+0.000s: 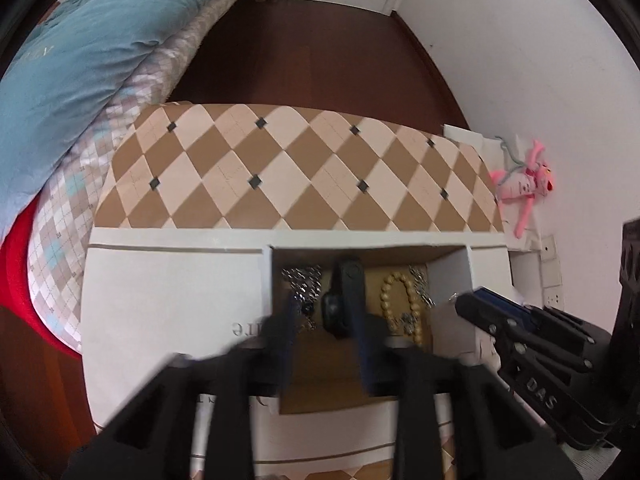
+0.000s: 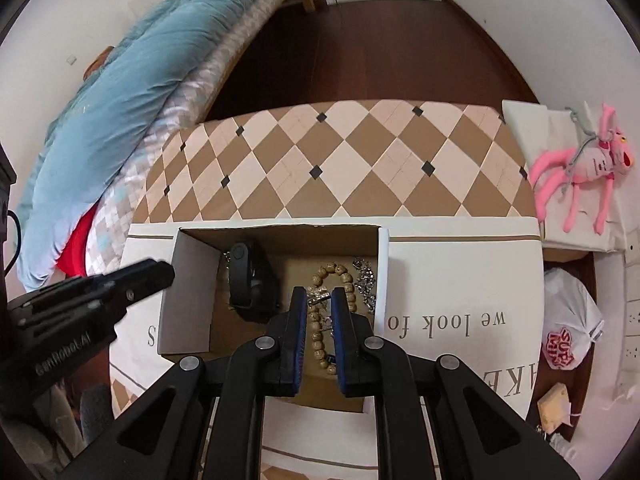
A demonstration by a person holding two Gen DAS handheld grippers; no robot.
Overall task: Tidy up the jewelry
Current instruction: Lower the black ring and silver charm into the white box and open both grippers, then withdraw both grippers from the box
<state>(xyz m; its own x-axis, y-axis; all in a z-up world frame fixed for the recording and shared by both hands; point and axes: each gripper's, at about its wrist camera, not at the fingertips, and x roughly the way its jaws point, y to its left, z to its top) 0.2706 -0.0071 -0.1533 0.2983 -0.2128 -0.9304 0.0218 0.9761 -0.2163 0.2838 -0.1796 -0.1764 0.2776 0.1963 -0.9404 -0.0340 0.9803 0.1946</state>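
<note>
An open cardboard box [image 1: 448, 276] [image 2: 192, 280] sits on the table and holds jewelry. Inside lie a black watch [image 1: 344, 296] [image 2: 248, 280], a wooden bead bracelet [image 1: 400, 304] [image 2: 340, 276], a silver chain at the left [image 1: 300, 280] and silver pieces at the right [image 2: 364, 280]. My left gripper [image 1: 324, 312] is open, its blurred fingers either side of the watch. My right gripper [image 2: 319, 298] hovers over the bead bracelet and a small silver piece [image 2: 318, 298], jaws a narrow gap apart, holding nothing I can see. Each gripper shows in the other view, the right [image 1: 520, 328] and the left [image 2: 120, 284].
The table has a diamond-patterned cloth [image 1: 288, 168] [image 2: 340, 160]. A bed with a blue quilt [image 1: 80, 48] [image 2: 140, 80] stands at the left. A pink plush toy [image 1: 524, 184] [image 2: 580, 168] lies at the right, with a white plastic bag [image 2: 568, 328] below it.
</note>
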